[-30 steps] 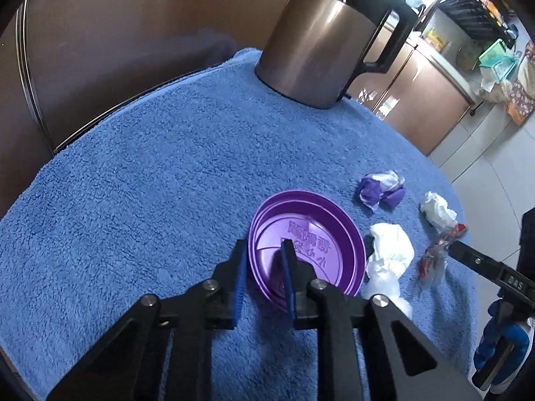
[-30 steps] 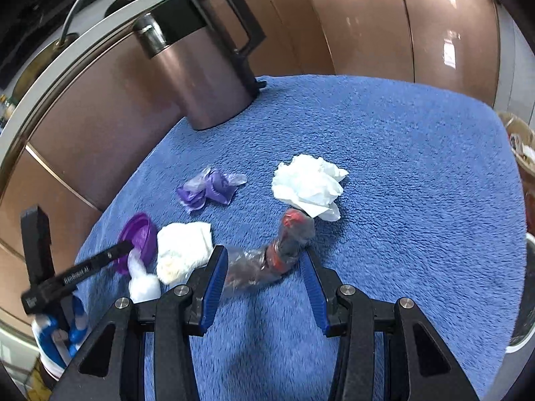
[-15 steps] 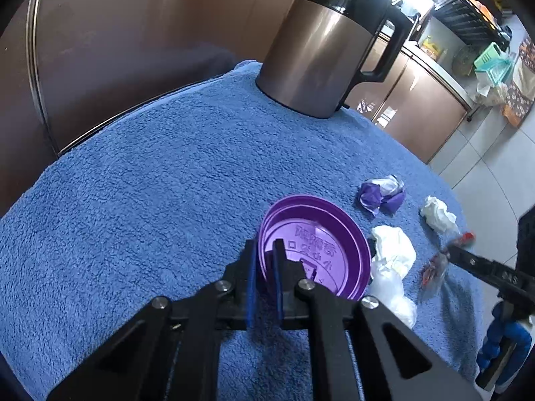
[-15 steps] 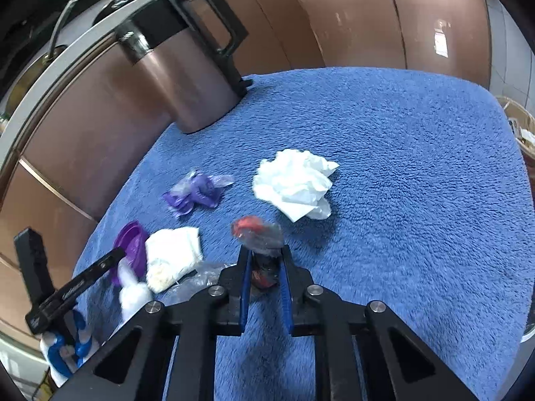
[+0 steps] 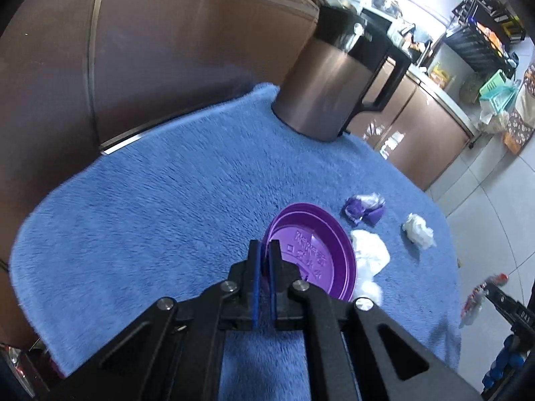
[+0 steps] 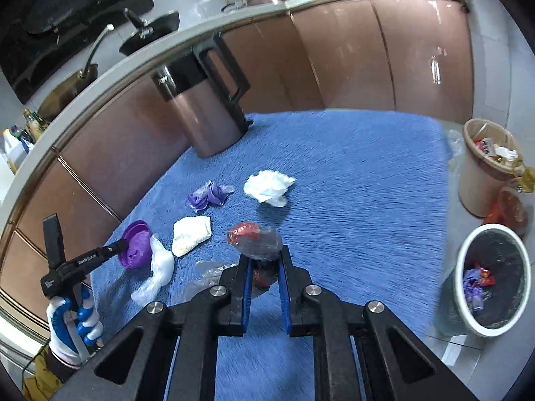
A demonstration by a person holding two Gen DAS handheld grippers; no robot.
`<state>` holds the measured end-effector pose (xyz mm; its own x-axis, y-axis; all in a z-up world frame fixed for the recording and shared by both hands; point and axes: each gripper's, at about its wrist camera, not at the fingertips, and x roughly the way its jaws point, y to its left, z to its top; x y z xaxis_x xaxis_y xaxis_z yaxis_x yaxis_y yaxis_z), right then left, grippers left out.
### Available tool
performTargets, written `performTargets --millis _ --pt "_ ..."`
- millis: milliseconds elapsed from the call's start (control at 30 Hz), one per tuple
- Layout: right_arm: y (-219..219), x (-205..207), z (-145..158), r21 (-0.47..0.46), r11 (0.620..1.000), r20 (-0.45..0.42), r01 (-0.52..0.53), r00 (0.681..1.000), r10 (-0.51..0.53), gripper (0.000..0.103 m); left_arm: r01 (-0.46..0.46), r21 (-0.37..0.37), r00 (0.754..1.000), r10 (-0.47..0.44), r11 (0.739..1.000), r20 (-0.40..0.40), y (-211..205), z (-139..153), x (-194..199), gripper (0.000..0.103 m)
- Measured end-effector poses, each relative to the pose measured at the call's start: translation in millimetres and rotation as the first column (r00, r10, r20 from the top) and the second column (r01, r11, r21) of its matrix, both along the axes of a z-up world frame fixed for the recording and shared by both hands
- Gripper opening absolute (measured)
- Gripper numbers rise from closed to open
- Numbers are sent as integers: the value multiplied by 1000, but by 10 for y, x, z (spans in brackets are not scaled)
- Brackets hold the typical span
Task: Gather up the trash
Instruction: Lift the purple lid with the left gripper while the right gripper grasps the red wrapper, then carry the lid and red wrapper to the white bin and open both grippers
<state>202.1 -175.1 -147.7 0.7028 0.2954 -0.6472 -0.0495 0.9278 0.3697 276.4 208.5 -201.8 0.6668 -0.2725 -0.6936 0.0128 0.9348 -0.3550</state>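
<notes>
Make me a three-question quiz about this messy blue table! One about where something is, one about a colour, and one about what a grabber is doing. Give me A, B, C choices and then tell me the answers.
1. Where does the kettle stand?
A. On the far edge of the blue towel
B. Inside a bin
C. On the floor

2. What colour is the cup lid that the left gripper pinches?
A. Green
B. Purple
C. Yellow

3. What is the right gripper doing?
A. Hanging open with nothing in it
B. Pushing the kettle
C. Shut on a clear wrapper with red on it

Answers:
1 A, its base sits on the towel by the cabinets.
2 B, the lid is purple in both views.
3 C, the crumpled wrapper sticks up from between the jaws.
</notes>
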Motion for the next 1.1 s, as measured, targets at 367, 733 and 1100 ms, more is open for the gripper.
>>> performTargets --millis 367,733,1100 --pt "-448 -873 485 -64 995 154 81 986 -70 13 -46 12 990 44 999 136 -86 825 -500 4" --pt "-1087 -1491 707 -99 971 275 218 944 -184 13 126 -8 973 -122 992 197 -1167 1347 -630 4" --pt "-1874 -1646 383 -142 896 258 420 890 -376 13 408 81 901 -416 909 122 -3098 1225 -392 4"
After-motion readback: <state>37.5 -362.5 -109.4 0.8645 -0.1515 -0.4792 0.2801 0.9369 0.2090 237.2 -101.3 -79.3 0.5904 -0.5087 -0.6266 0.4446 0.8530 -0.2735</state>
